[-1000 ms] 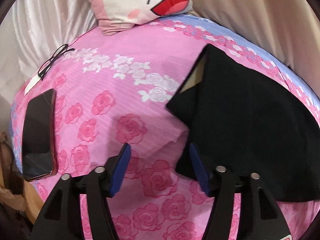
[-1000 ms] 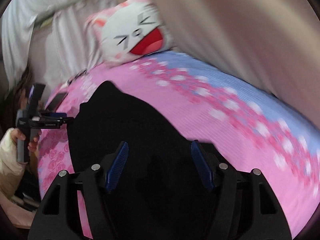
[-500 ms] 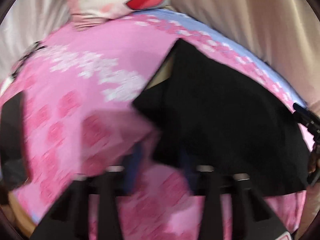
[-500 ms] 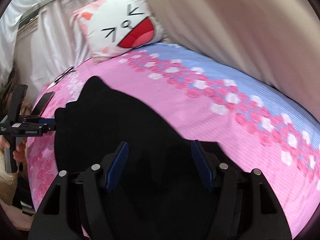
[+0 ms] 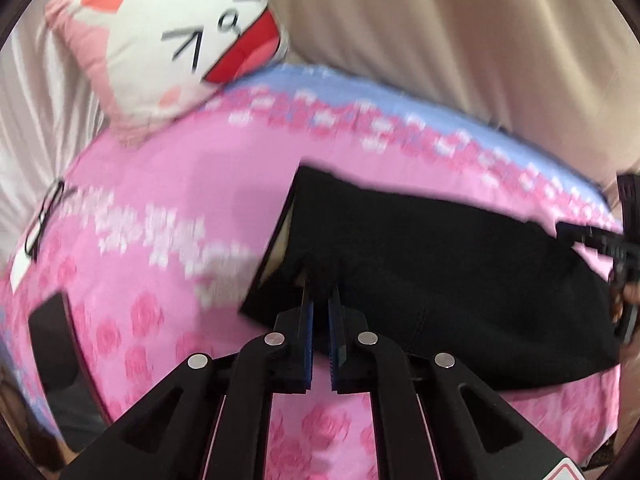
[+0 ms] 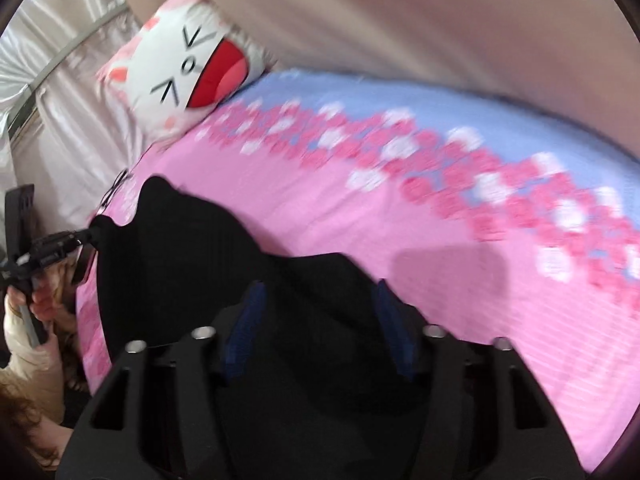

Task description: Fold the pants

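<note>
Black pants lie spread on a pink rose-print bed sheet. My left gripper is shut on their near left edge, and the fabric rises into a small peak at the blue pads. From the right wrist view the left gripper pinches that corner at the pants' far left. My right gripper hovers low over the other end, its jaws closing with black cloth between and under the blue fingers. I cannot see the pads pressing it. The right gripper also shows at the right edge of the left wrist view.
A cat-face pillow leans at the head of the bed. A dark phone and black glasses lie on the sheet's left side. A beige curtain hangs behind. A person's hand holds the left gripper.
The left gripper closed on the pants' edge and lifted it off the sheet. The right gripper moved lower over the pants, rolled, and its jaws narrowed.
</note>
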Available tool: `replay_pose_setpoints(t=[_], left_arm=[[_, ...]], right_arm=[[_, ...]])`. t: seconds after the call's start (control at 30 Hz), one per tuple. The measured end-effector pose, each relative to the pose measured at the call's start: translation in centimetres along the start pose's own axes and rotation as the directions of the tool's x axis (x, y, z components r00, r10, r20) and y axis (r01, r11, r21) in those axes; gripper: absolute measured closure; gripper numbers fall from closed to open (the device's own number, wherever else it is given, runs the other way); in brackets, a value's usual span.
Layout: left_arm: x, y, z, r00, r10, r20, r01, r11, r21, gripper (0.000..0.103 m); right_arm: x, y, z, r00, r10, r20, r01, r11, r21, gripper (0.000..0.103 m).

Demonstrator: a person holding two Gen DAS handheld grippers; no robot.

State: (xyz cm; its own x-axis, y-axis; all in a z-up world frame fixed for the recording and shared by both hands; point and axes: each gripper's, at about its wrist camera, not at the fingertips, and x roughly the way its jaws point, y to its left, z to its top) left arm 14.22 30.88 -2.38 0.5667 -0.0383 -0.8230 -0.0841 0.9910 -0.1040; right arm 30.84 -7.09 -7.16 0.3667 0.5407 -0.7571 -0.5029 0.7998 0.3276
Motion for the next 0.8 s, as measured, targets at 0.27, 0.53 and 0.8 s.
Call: replay_pose_setpoints(t=[0.27,0.53,0.8], left_arm=[[1.0,1.7,-1.6,0.999,0.018,-0.046,-0.019,0.999,-0.038,0.096],[2.0,1.2,2.3,0.997,0.068,-0.025,-0.066,0.997,0.046,0.093],[2.6,3.0,-1.6,0.993,0.088,-0.072,-0.089,0.996,-0.01,0.089]], right_arm=[[3.5,0.7,1.5,0.999,-0.04,-0.028,0.038,0.998,-0.046,0.095],[1.9,-4.0,2.4,0.999,-0.007,0.048,-0.001,0.988,0.157,0.101],[3.1,-0.2,1.1,0.993,-0.088,-0.082,0.087,0.996,-0.021,0.092]])
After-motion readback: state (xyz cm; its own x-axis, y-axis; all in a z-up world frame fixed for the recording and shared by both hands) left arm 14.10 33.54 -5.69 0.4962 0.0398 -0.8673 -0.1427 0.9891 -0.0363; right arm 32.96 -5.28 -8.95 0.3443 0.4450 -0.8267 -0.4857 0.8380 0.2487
